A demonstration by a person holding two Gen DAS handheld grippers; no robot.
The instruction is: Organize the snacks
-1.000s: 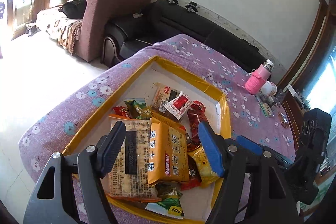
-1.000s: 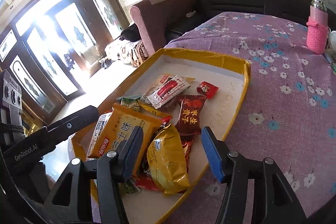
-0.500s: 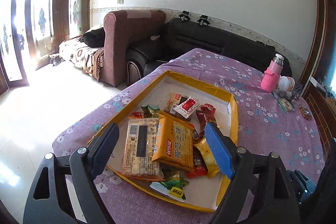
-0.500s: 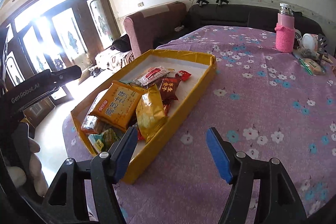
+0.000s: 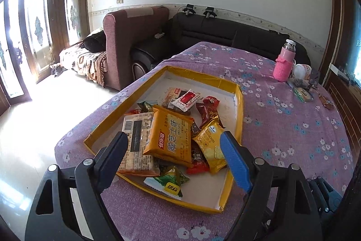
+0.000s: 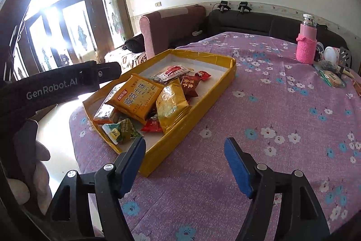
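Note:
A yellow cardboard tray [image 5: 239, 105] [image 6: 203, 103] on the purple floral tablecloth [image 6: 282, 119] holds a heap of snacks. An orange cracker pack [image 5: 173, 128] [image 6: 135, 96] lies on top, beside a gold cracker bag [image 5: 211, 146] [image 6: 171, 107], a tan biscuit pack [image 5: 137, 148], a green pouch [image 5: 169, 180] [image 6: 119, 130] and a red-and-white sachet [image 5: 187, 98]. My left gripper [image 5: 173, 134] hovers open above the tray's near end, with nothing between its fingers. My right gripper [image 6: 185, 140] hangs over the cloth just right of the tray's near corner, its jaws opening and empty.
A pink-sleeved bottle [image 5: 284, 62] [image 6: 306, 46] and several small items [image 5: 302, 92] stand at the table's far right. The left gripper's body [image 6: 56, 85] and a hand [image 6: 29, 150] fill the left of the right wrist view. Sofas [image 5: 203, 31] stand behind the table.
Both grippers have pulled back from the tray and their jaws have spread wider. The right one has shifted from over the snacks to over the cloth beside the tray.

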